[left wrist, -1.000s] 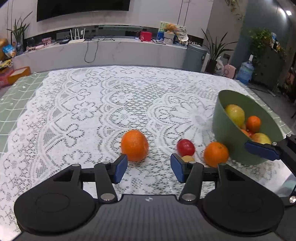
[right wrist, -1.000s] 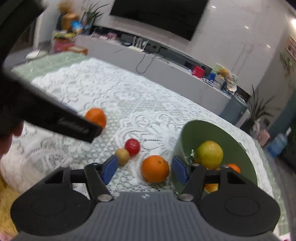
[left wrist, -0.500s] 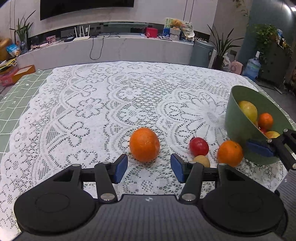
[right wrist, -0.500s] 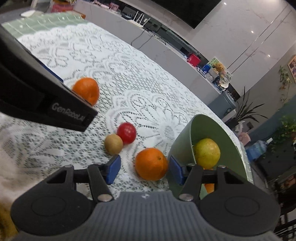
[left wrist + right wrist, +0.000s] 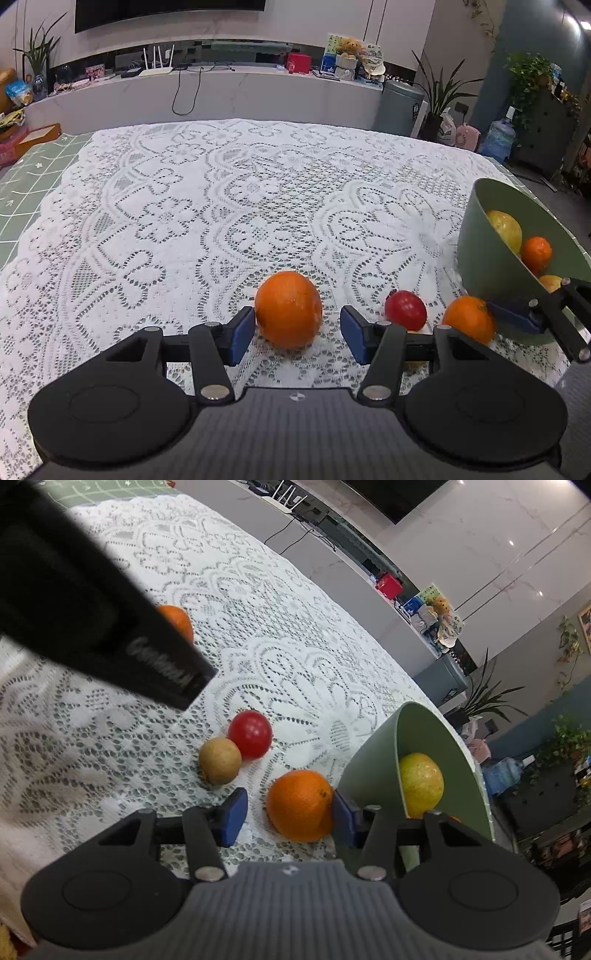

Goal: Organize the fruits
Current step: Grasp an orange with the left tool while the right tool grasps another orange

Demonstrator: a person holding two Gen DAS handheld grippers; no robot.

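The green bowl [image 5: 373, 764] stands tipped on the lace-covered desk [image 5: 221, 206], its mouth turned away from the loose fruit, and holds a yellow-green fruit [image 5: 421, 784], a small orange [image 5: 536, 254] beside it and a yellow fruit [image 5: 550, 282] lower down, partly hidden. Nearest the bowl, touching or almost touching its outer wall, lies an orange [image 5: 300, 805] with the right gripper [image 5: 286, 818] spread wide around it: the pad on the bowl side rests against the orange and the bowl wall, the other pad stands clear of the fruit. Further from the bowl sit a brown kiwi-like fruit [image 5: 220, 760] and a red fruit [image 5: 250, 734], touching each other. Furthest from the bowl is a larger orange [image 5: 289, 309] between the pads of the left gripper [image 5: 291, 334], which is also spread wide; one pad is just beside the fruit, whether touching I cannot tell, the other apart from it
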